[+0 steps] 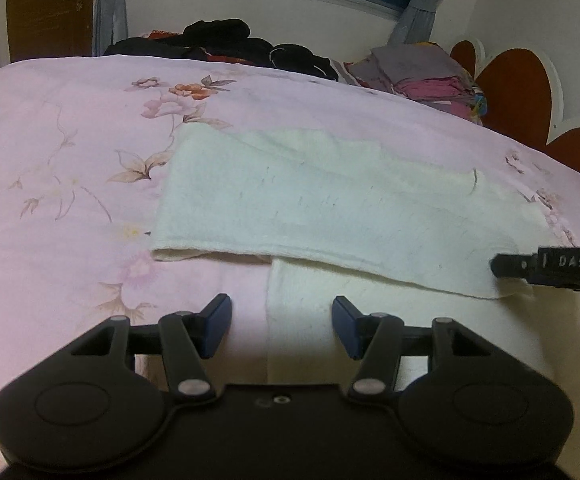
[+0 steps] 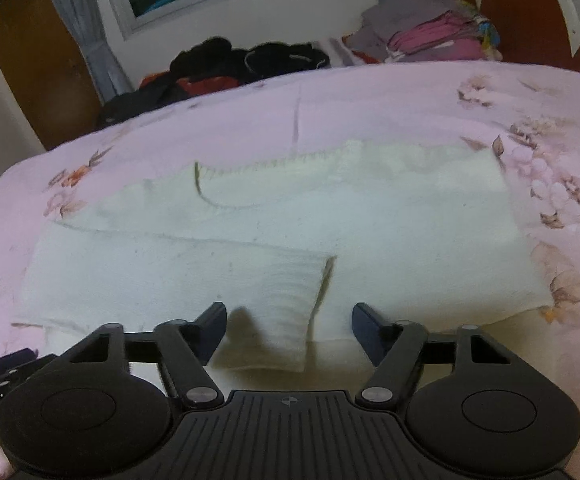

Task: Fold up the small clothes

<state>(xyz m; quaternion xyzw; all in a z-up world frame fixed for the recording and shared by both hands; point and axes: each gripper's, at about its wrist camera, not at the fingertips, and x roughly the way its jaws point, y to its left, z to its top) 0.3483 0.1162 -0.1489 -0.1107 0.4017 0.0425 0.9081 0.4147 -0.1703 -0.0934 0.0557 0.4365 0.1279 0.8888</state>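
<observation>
Right wrist view, right tool (image 2: 289,330) half-open around white garment (image 2: 290,224) cuff, seemingly not clamped, left tool (image 1: 282,326) half-open, empty.

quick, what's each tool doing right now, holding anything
Left tool: open, empty, above the white garment's near edge.
Right tool: open, the sleeve cuff lies between its fingers, not pinched.
</observation>
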